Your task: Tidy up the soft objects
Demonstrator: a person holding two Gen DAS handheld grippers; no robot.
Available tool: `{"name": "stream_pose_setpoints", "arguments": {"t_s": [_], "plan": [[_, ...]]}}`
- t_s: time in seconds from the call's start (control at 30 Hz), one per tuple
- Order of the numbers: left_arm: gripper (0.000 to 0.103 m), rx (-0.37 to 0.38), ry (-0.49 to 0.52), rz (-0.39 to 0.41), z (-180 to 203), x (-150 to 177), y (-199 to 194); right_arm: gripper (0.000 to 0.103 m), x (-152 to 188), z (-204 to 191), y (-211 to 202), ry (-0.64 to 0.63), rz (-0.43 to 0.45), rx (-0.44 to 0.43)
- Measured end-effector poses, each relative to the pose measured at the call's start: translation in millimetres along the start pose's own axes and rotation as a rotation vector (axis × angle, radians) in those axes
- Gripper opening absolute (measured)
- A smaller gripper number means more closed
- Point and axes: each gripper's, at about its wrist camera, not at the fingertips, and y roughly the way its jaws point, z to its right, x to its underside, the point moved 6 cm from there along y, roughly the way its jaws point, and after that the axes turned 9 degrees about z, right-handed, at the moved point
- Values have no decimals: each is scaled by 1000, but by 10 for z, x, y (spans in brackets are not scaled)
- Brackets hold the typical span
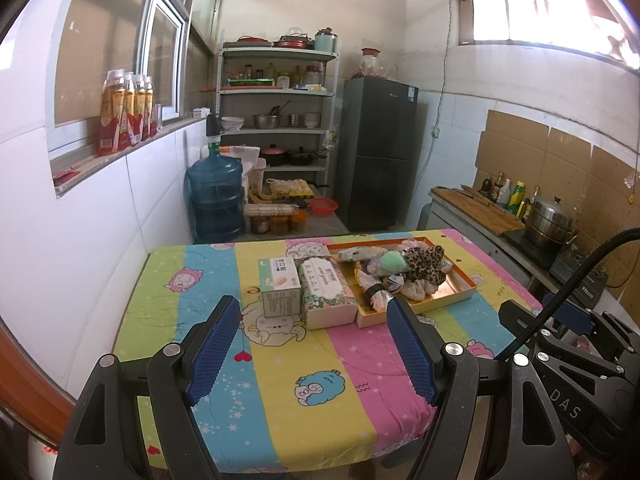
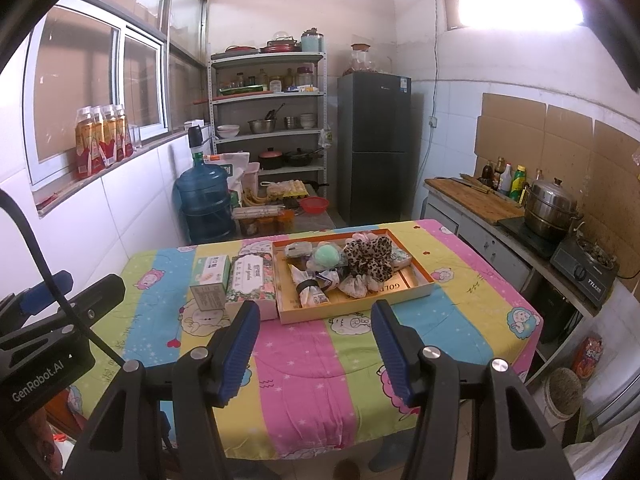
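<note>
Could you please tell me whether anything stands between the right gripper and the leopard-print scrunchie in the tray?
Nothing visible does. The right gripper is open above bare tablecloth, and only the tray's low near wall lies before the leopard-print scrunchie. The two boxes stand off to the left.

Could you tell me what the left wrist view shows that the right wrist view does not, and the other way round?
Only the left wrist view shows the right gripper from the side. Only the right wrist view shows the left gripper at its left edge and the gas stove. Both show the shallow tray of soft items, the leopard scrunchie, the floral box, and open, empty jaws.
</note>
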Motion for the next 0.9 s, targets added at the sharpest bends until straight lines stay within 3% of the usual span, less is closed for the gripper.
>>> {"name": "stream_pose_setpoints", "arguments": {"t_s": [0.9], "plan": [[77, -1, 0, 0, 4, -1, 0, 58, -1, -13, 11, 0, -2, 0]]}}
